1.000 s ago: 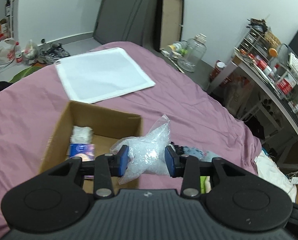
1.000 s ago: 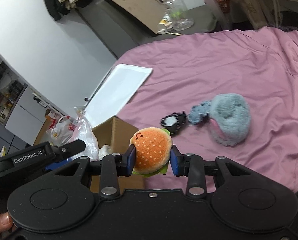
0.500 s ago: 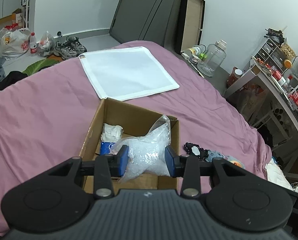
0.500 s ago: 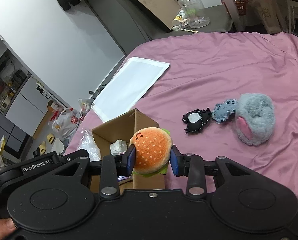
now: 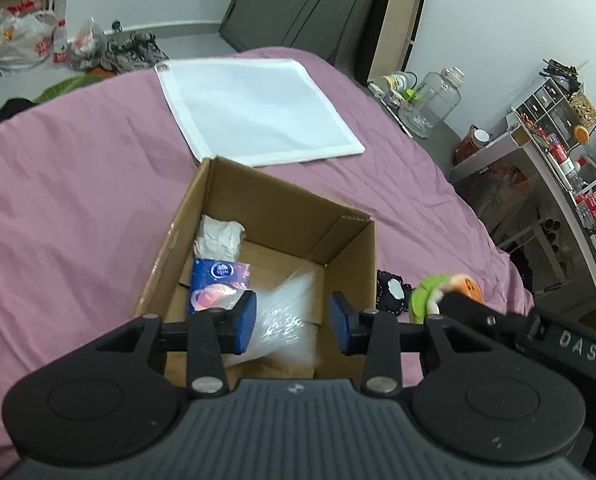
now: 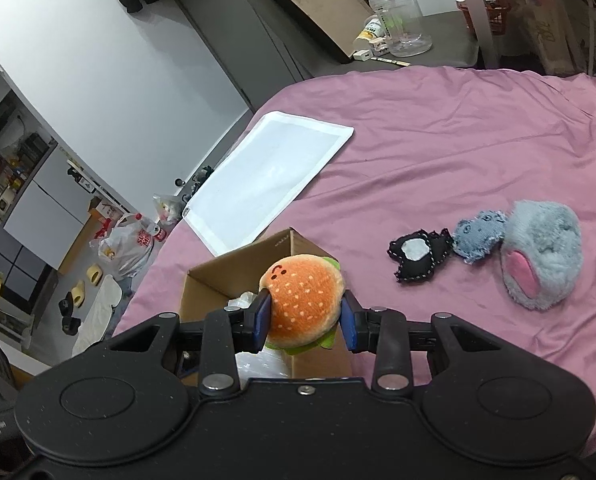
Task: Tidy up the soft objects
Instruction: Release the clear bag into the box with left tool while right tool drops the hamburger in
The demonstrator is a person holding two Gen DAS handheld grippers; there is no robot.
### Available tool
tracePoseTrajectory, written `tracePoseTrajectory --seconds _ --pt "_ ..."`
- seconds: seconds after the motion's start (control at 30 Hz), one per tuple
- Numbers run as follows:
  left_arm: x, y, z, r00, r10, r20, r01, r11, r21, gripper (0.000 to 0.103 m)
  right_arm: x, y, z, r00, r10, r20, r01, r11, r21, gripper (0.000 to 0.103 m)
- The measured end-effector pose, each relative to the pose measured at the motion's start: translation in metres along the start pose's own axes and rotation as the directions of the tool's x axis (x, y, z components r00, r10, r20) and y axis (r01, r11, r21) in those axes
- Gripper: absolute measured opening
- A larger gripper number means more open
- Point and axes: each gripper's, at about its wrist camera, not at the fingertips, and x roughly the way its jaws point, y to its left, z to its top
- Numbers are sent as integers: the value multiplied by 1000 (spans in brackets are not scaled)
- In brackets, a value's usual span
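Cardboard box [image 5: 349, 236] holds the plastic bag [image 5: 286, 316] under the wide-open left gripper [image 5: 293, 317]; right gripper [image 6: 305, 317] clamps the burger toy [image 6: 302, 300].

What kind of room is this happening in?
Probably a lived-in bedroom: a bed with a mauve sheet, shoes and shopping bags on the floor, a cluttered desk alongside.
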Motion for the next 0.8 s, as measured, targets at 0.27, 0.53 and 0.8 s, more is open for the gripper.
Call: tracePoseTrajectory --seconds 0.27,0.53,0.8 --pt "10 10 4 1000 9 -28 -10 1000 -20 39 21 13 10 1000 -1 -21 1 1000 -6 35" --pt "16 24 10 997 57 -44 -60 996 -64 41 41 25 16 998 46 -39 -45 999 13 43" --pt "17 23 11 996 81 -39 -84 994 -68 60 39 21 18 996 73 -42 -72 997 29 57"
